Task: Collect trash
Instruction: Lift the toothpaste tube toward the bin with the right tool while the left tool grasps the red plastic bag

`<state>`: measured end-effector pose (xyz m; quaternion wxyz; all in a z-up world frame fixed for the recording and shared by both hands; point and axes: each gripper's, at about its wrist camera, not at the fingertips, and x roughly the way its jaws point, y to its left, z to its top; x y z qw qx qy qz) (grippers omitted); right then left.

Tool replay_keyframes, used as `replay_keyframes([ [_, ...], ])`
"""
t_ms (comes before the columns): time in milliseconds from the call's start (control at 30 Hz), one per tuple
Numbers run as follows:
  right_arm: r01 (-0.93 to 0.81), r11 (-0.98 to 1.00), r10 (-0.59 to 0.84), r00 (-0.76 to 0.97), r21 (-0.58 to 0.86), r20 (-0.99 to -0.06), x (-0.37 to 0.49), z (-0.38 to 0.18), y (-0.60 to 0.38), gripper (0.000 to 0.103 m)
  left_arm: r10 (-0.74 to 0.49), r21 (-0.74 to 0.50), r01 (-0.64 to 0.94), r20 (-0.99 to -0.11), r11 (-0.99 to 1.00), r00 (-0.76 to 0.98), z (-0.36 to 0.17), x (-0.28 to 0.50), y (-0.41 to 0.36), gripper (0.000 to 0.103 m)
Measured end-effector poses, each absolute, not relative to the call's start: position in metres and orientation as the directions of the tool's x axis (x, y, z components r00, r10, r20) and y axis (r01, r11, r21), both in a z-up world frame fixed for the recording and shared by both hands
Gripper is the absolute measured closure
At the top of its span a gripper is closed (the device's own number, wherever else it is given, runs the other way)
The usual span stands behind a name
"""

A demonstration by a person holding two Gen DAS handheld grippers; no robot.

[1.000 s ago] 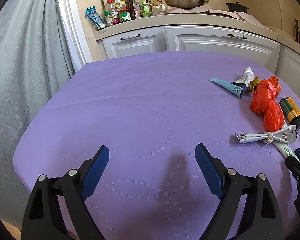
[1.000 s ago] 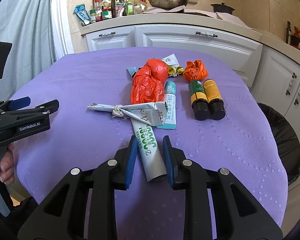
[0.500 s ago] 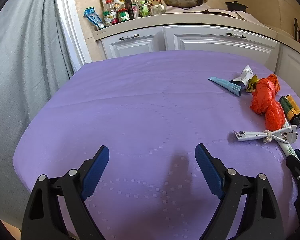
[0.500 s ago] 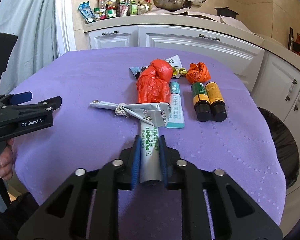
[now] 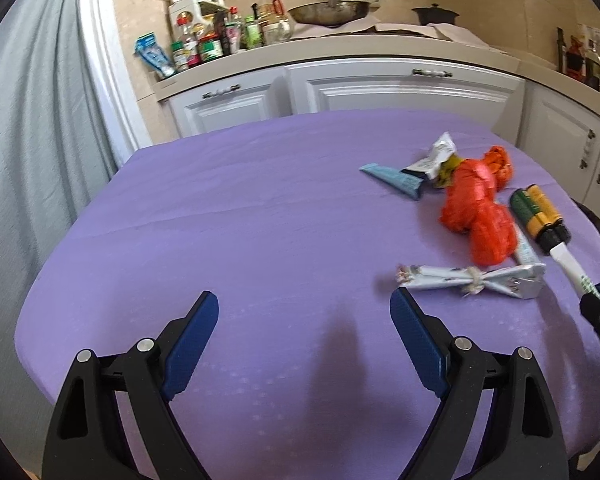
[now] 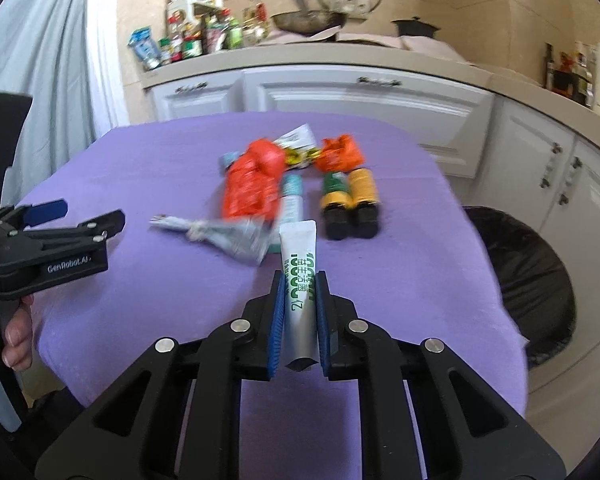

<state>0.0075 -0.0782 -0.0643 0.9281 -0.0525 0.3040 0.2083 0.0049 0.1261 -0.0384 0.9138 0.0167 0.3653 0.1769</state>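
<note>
From the left wrist, the left gripper hung with its ribbed blue pads wide apart, nothing between them, above the near edge of a table draped in soft purple cloth with a faint dotted weave. The trash lay toward the table's right side: a crumpled silver wrapper knotted in the middle like a bow, a lumpy orange plastic bag behind it, a flat teal packet and a torn white sachet farther back, and two cylindrical bottles, one green and one yellow with black caps, side by side near the right edge. At the far right the white tube slanted up from the tip of the right gripper. From the right wrist, the right gripper had its blue pads pressed against both sides of the tube, a smooth, flattened white tube with green print, held above the cloth with its crimped flat end pointing toward the pile. Beyond it, blurred, sat the wrapper, the orange bag, a smaller orange wad and the bottles. A round bin lined with glossy black plastic stood just off the table's right edge. The left gripper showed at the left, its jaws apart.
</note>
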Motion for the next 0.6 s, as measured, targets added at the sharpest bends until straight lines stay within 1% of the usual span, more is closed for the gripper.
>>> replay_keyframes([
  [267, -0.31, 0.949, 0.284, 0.777, 0.051, -0.562, 0.024, -0.058, -0.112, 0.088, 0.29, 0.146, -0.26, -0.662, 0.954, 0.691, -0.032, 0.021, 0.105, 0.018],
  [600, -0.232, 0.97, 0.23, 0.801, 0.068, -0.552, 0.05, -0.052, -0.143, 0.088, 0.215, 0.108, -0.193, -0.668, 0.975, 0.713, -0.024, 0.056, 0.07, 0.018],
])
